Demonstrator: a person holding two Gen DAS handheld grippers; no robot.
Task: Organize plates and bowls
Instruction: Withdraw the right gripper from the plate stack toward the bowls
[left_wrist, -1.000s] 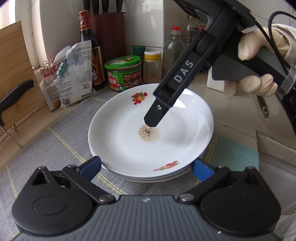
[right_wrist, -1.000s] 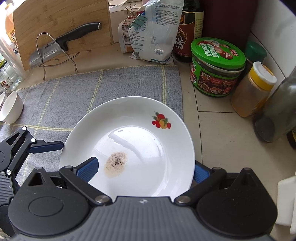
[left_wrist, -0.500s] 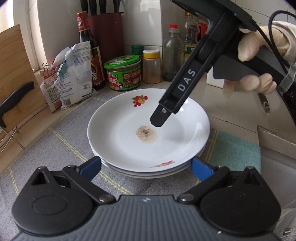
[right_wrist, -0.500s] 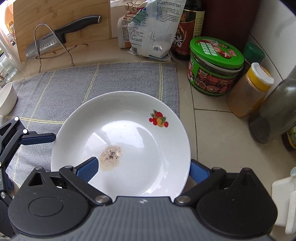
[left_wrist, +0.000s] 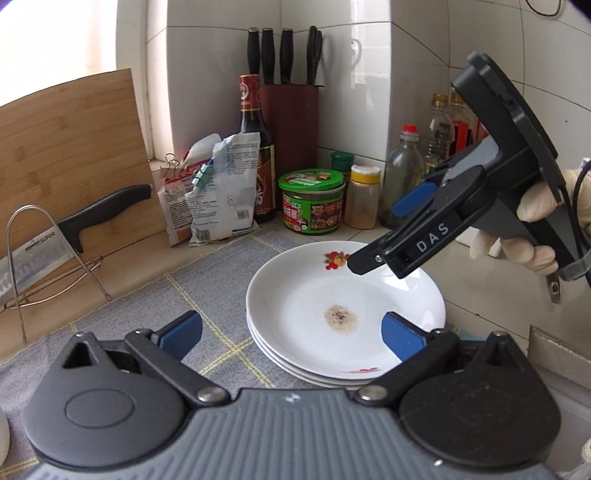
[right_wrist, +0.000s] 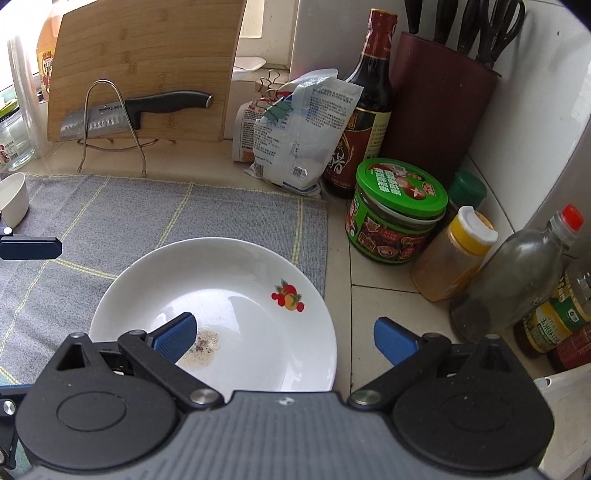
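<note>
Now, left gripper (left_wrist: 291, 330): blue pads spread wide, holding nothing; one pad over the grey mat, the other over the near rim of the top plate, whether touching it cannot be told.
Right gripper (right_wrist: 284, 338): jaws spread apart and empty; the left pad hangs over the plate's inside, the right pad over the counter tile beside the rim. In the left wrist view it (left_wrist: 373, 236) is gripped by a gloved hand (left_wrist: 535, 229), its tip above the far rim.
Plates (left_wrist: 295, 295): a stack of white plates, three rims visible, on the grey mat (left_wrist: 155, 306) near its right edge.
Top plate contents: a small brownish speckled smear (left_wrist: 340, 316) at the centre; a printed fruit motif (right_wrist: 288, 296) near the far rim.
Small white bowl (right_wrist: 13, 197): at the left edge of the mat, well apart from the stack; its inside cannot be seen.
Green-lidded jar (right_wrist: 397, 212): closed, dark contents, on the tile just beyond the plates.
Yellow-capped shaker (right_wrist: 454, 254): orange-brown powder inside, beside the jar.
Red-capped bottle (right_wrist: 517, 273): clear, nearly empty, dark residue at the bottom.
Dark sauce bottle (right_wrist: 360, 107): upright behind clipped packets (right_wrist: 295, 140).
Knife block (right_wrist: 439, 107): dark red, black handles standing in it, in the corner.
Cutting board (right_wrist: 144, 66): leaning upright, a cleaver (right_wrist: 133, 112) on a wire rack before it.
</note>
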